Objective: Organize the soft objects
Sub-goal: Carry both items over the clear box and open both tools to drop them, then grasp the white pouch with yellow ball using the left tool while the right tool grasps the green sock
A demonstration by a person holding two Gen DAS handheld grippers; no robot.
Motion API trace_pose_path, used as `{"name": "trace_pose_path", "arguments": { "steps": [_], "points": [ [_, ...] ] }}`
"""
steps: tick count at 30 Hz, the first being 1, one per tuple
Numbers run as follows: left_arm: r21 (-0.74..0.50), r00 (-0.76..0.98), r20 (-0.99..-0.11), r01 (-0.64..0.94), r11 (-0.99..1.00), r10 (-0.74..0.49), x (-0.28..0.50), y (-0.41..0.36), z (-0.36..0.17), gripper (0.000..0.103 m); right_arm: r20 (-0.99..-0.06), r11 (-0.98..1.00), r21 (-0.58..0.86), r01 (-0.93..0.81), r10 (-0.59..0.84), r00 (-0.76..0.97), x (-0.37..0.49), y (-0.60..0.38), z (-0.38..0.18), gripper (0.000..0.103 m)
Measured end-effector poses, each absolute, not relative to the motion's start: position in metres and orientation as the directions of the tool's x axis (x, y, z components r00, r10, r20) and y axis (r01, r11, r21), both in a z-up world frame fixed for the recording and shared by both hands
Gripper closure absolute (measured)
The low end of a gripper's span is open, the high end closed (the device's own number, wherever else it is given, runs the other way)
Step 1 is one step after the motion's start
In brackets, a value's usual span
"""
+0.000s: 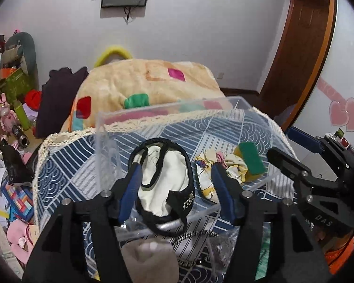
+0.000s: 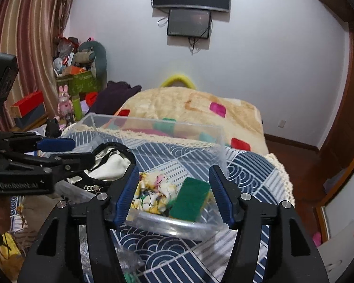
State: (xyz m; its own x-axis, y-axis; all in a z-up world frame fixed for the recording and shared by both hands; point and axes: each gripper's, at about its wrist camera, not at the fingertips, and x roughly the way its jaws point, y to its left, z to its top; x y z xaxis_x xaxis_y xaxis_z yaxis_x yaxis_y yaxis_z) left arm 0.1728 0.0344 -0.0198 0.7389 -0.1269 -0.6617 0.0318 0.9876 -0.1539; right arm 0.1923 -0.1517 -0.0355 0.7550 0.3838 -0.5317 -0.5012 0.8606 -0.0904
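The cream bag point(image 1: 164, 184) with black trim lies in the left part of the clear box point(image 1: 167, 108), partly draped over its near wall; a crumpled patterned cloth point(image 1: 214, 172) and a green sponge point(image 1: 251, 162) lie in the right part. The left hand-held gripper point(image 1: 177, 188) hovers spread wide over the bag, gripping nothing. The right hand-held gripper point(image 2: 174, 188) is likewise spread and empty over the cloth and sponge. The box sits on a blue patterned bedcover point(image 2: 247, 174). Best now to tuck the overhanging trim fully inside, pinching low on the fabric, without tipping the light box.
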Motion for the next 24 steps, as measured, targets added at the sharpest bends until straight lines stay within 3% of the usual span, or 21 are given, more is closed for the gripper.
{"name": "trace_pose_path", "arguments": {
  "steps": [4,9,11,24],
  "points": [
    [-0.125,0.779,-0.619,0.022,0.992,-0.095,0.149,0.036,-0.004,0.029,-0.487,0.866,-0.099,-0.489,0.387,0.783,0.177,-0.159,-0.024,0.036],
    [-0.102,0.817,-0.571,0.019,0.995,-0.075,0.118,0.039,0.01,0.015,-0.438,0.86,-0.098,-0.5,0.414,0.798,0.157,-0.166,-0.011,0.034],
    [-0.09,0.832,-0.552,0.009,0.996,-0.058,0.102,0.04,0.012,0.011,-0.425,0.858,-0.094,-0.505,0.424,0.8,0.149,-0.168,-0.009,0.027],
    [-0.051,0.812,-0.584,-0.034,0.998,-0.002,0.04,0.053,-0.031,0.01,-0.436,0.851,-0.03,-0.525,0.461,0.773,0.117,-0.178,-0.029,0.024]
  ]
}}
